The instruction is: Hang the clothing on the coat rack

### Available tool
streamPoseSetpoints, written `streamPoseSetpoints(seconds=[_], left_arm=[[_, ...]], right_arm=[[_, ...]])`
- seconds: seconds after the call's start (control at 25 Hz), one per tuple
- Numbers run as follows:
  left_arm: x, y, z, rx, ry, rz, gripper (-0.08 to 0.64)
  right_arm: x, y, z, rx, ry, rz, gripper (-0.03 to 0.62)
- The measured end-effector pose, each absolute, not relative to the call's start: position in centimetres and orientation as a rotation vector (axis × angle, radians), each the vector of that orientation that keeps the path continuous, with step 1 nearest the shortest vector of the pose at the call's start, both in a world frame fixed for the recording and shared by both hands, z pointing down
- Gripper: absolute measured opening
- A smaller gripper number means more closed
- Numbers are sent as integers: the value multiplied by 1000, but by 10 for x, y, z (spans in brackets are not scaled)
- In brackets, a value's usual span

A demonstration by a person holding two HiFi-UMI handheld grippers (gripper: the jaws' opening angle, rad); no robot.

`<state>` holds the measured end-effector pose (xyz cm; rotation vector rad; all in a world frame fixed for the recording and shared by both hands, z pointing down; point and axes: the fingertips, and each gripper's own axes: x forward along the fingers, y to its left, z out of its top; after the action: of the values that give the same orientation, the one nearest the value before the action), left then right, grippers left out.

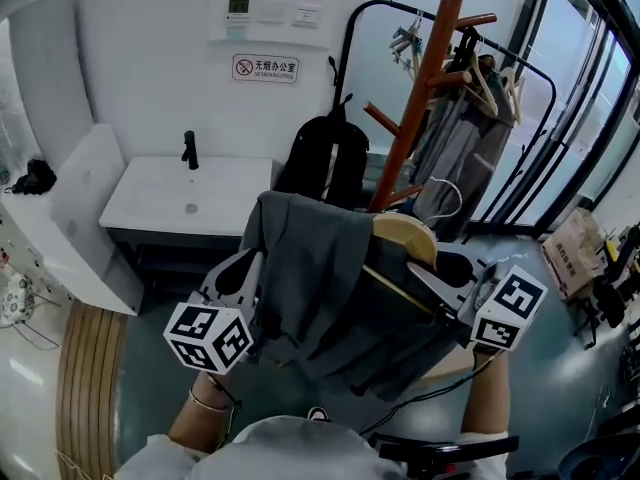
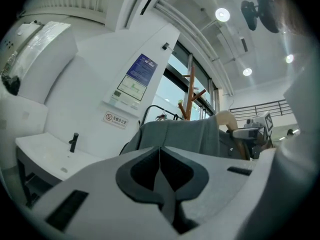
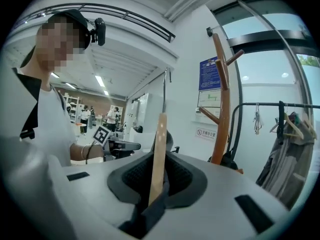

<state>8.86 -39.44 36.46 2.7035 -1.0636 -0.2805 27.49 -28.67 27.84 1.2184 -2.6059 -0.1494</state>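
Note:
A grey garment (image 1: 320, 288) is draped over a wooden hanger (image 1: 405, 236), held up between my two grippers. The left gripper (image 1: 252, 273) is shut on the garment's left side; in its own view the left gripper (image 2: 160, 169) pinches a fold of grey cloth, and the garment (image 2: 185, 134) spreads beyond it. The right gripper (image 1: 432, 286) is shut on the hanger; in its own view the hanger's bar (image 3: 160, 144) stands upright between the jaws of the right gripper (image 3: 157, 176), with dark cloth under it. The brown wooden coat rack (image 1: 425, 78) stands just behind the garment.
A black clothes rail (image 1: 500, 58) with hanging clothes stands behind the coat rack. A black backpack (image 1: 325, 158) leans beside a white sink counter (image 1: 160, 203) with a black tap (image 1: 190, 150). A cardboard box (image 1: 570, 253) is on the floor at right.

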Motion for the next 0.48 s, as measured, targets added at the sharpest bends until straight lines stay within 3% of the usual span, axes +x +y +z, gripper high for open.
streamPoseSetpoints(seconds=[0.48], left_arm=[[150,-369,297,2888,-1075,-327,14]], right_arm=[[302,-301,250,1075,-2685,-245,76]])
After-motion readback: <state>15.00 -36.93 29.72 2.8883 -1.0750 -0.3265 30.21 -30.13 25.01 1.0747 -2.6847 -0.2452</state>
